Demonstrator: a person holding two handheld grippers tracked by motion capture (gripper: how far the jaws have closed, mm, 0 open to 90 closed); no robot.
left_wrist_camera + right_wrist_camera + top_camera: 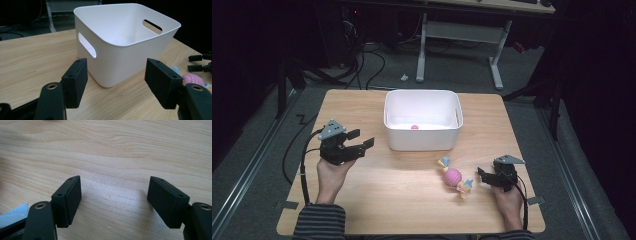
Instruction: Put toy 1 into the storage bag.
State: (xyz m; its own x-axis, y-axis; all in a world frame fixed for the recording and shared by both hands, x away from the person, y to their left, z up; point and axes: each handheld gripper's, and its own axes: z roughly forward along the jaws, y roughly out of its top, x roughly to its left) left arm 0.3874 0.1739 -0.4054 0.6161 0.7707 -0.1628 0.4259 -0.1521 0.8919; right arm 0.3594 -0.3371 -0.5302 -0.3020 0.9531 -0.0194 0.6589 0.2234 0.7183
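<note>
I have the left gripper [361, 139] raised off the wooden table [402, 195] at about nine o'clock from the white bin [422, 120], its jaws standing apart with nothing between them; in the left gripper view they frame the bin's near corner [105, 75] and one handle slot [87, 45]. The right gripper [481, 176] sits low at roughly four o'clock from the bin, jaws also apart and empty, and the right gripper view shows bare wood grain between its pads [72, 200]. The pink spiky toy [454, 177], with its yellow and blue ends, lies on the table just beside the right gripper, at that gripper's nine o'clock and at about five o'clock from the bin, well apart from the left gripper. I cannot tell whether the right jaws touch the toy's blue end. Inside the bin a small pink thing [414, 127] rests against the near wall
</note>
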